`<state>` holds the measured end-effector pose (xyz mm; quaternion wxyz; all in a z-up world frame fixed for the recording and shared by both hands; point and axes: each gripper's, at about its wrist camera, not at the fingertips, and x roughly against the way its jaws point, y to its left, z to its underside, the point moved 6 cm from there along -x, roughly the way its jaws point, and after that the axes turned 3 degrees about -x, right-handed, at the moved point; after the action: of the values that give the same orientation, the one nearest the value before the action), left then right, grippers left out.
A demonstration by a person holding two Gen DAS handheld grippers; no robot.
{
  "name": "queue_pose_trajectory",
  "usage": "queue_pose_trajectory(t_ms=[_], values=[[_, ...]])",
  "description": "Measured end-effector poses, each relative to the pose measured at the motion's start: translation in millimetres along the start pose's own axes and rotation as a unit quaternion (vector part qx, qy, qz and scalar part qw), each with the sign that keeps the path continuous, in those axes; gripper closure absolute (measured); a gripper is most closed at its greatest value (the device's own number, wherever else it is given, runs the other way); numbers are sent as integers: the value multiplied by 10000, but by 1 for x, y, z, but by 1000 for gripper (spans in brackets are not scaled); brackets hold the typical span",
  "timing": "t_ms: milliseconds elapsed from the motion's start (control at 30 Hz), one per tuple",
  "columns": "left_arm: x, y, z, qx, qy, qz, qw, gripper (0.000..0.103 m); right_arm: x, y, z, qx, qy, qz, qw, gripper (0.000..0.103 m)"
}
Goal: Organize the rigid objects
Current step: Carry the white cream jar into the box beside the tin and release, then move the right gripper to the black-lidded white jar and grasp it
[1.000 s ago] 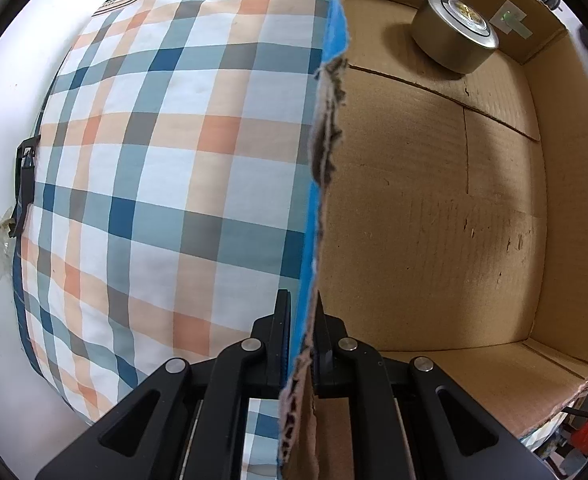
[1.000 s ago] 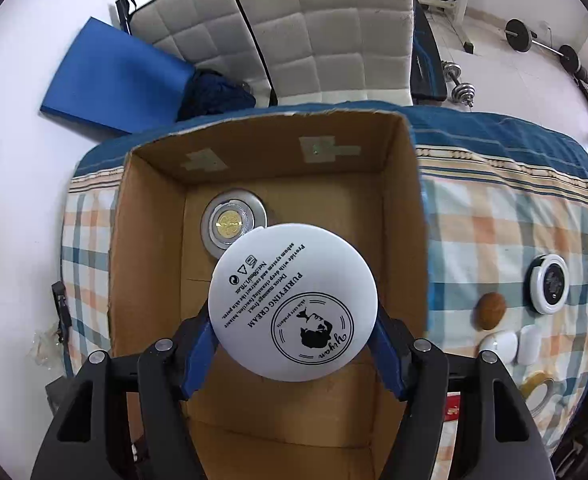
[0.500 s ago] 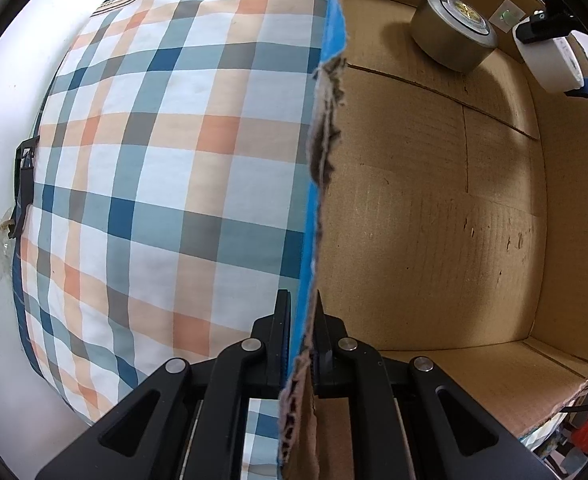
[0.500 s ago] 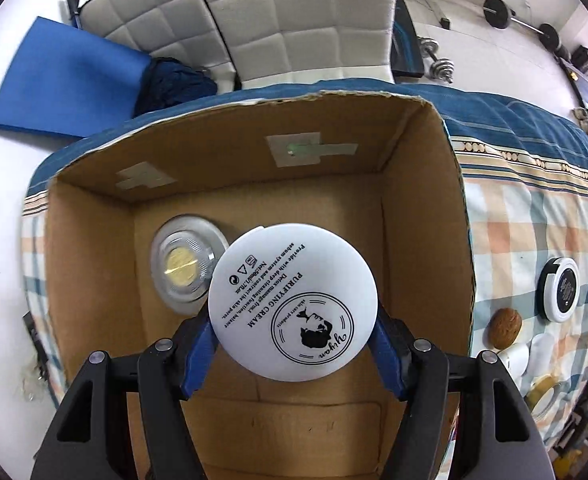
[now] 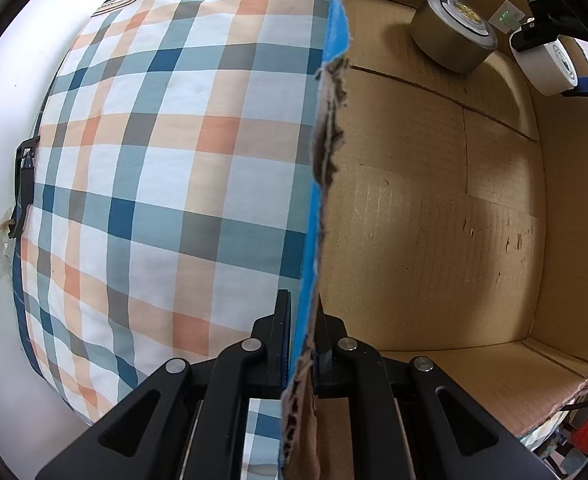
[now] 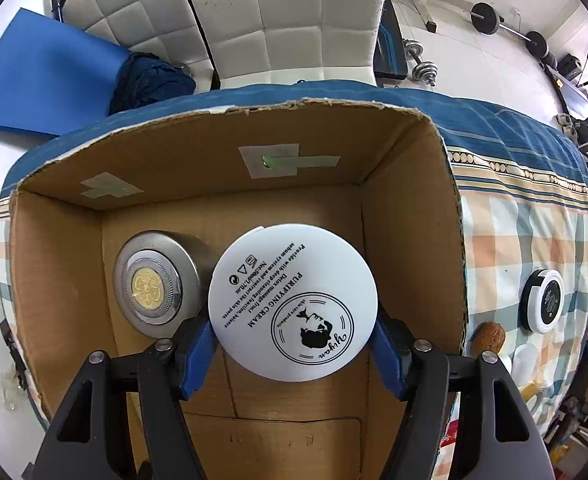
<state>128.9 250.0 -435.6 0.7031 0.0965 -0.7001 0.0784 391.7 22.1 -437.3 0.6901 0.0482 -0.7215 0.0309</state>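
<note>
The white jar (image 6: 292, 302) clamped between the right gripper's (image 6: 294, 340) blue pads reads "PURIFYING CREAM", with small lines beginning "Provide with deep cleaning function", and a round emblem with script "yiyan". Other print is too small.

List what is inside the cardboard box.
In the cardboard box: a silver tin on the floor, and the white cream jar in the right gripper. The floor beneath the jar is hidden.

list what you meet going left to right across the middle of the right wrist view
box wall → silver tin → white cream jar → box wall → walnut → black and white jar
</note>
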Motion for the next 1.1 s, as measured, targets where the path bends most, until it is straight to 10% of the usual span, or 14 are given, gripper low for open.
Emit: queue_pose_trajectory(t_ms=[200,300,467,1100], values=[[2,0,0,-14,-12,-6,10000,98,-4,0,1,-6,106,92,9999,31],[2,-1,1,-18,-15,1,10000,98,0,-2,-2,-96,115,97,9998,8],[2,-3,1,-17,-16,-3,10000,98,12,-1,-2,-102,72,33,9999,1],[7,-4,-2,-98,-17,4,10000,98,68,24,57,330,-68,-455,9984,0]])
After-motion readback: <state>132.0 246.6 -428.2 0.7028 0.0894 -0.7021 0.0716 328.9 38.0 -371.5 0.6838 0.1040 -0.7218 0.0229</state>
